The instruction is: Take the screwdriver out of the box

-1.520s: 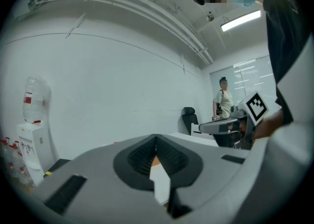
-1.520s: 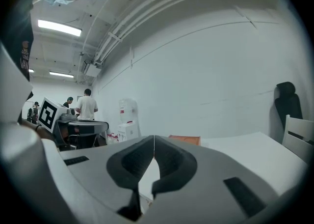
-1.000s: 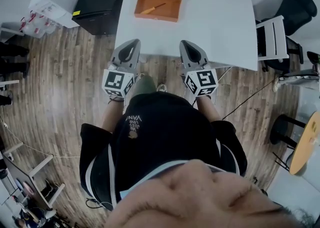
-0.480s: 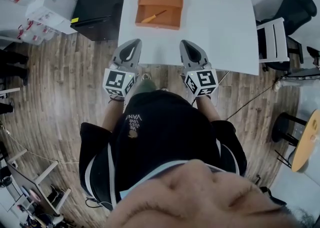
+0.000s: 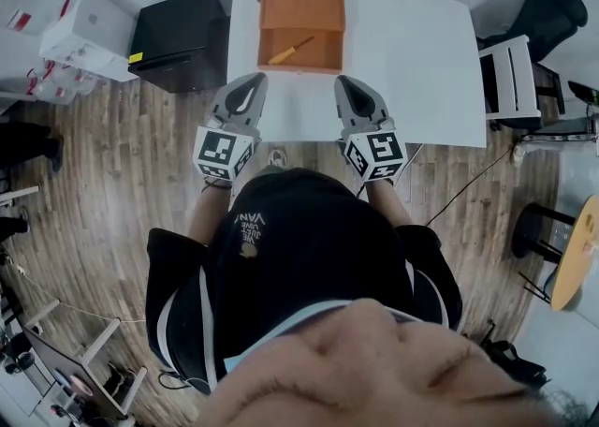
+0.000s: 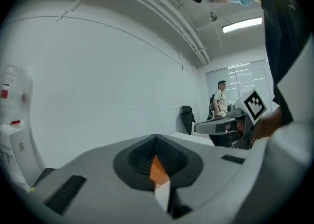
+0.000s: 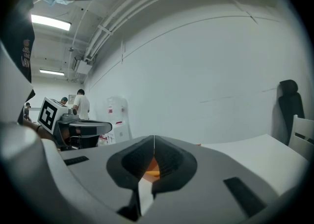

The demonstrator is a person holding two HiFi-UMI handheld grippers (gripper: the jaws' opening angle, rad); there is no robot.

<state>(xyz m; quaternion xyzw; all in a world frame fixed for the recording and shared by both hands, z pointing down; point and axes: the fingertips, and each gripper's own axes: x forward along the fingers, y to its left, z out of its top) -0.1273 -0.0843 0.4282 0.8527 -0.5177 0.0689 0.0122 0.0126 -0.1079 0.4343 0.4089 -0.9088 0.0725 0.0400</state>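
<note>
One white table (image 5: 412, 51) is seen at 12 o'clock in the head view. An open orange box (image 5: 301, 9) is set toward its far edge. The left gripper (image 5: 249, 80) and right gripper (image 5: 345, 84) are held at 6 o'clock of the box, jaws pressed together, nothing gripped. The screwdriver (image 5: 290, 50) is lying slanted inside the box, untouched. Approach is judged to be the step in hand. Next, one gripper's jaws must be opened, then lowered around the shaft.
</note>
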